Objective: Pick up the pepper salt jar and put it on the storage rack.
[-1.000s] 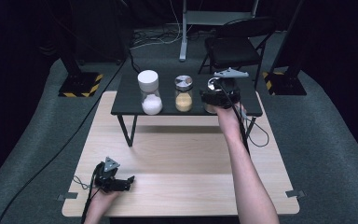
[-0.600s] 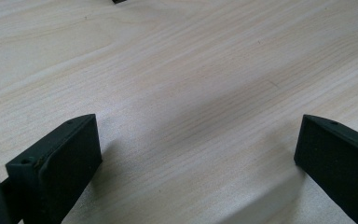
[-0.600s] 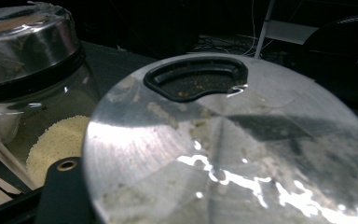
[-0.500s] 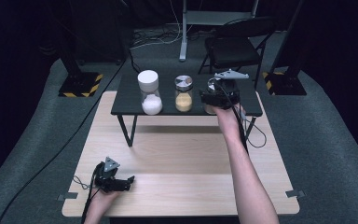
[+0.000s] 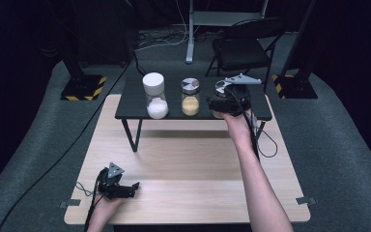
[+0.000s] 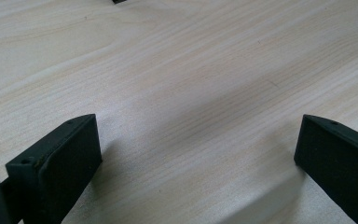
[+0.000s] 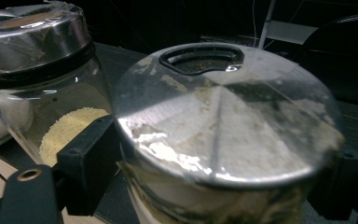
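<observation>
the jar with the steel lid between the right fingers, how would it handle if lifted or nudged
The jar looks like smooth glass under a polished metal lid, so it is probably slippery and breakable. It is taller than it is wide and stands near the black table's front edge, so a nudge might tip it off. The right gripper has just been opening around it.

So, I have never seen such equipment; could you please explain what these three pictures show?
A person holds a two-jaw gripper in each hand. The high view looks down from above; the other two pictures come from a camera on each gripper. On the wooden table stands a small black table with three jars: white powder, yellow grains and a metal-lidded jar. The left gripper rests open on the wood, empty. The right gripper has just been opening, that jar between its jaws; whether they press it is unclear.
</observation>
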The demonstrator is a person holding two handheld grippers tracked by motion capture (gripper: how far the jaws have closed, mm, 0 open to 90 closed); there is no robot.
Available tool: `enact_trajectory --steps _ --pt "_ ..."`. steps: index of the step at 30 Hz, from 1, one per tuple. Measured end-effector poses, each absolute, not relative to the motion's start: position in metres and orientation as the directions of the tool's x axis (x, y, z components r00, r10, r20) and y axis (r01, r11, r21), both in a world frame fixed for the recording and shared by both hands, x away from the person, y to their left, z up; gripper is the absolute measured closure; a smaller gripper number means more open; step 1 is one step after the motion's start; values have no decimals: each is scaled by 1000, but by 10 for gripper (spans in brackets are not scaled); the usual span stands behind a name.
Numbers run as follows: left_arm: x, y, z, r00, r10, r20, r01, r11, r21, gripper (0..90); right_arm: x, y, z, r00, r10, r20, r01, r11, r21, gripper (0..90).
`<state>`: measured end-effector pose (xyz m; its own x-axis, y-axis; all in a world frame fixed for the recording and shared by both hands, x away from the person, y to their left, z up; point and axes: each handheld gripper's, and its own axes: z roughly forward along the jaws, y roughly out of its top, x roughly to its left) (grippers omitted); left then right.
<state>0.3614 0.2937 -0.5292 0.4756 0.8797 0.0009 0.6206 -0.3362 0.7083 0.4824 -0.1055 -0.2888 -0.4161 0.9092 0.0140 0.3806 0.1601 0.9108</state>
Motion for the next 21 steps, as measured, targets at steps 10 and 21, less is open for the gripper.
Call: enact_trajectory --steps 10,21 --pt "361 294 -529 476 879 3 621 -338 707 2 472 -107 -291 -428 904 24 370 151 917 117" --pt "361 294 -529 477 879 3 621 -339 707 2 460 -109 -299 -422 906 25 371 148 917 111"
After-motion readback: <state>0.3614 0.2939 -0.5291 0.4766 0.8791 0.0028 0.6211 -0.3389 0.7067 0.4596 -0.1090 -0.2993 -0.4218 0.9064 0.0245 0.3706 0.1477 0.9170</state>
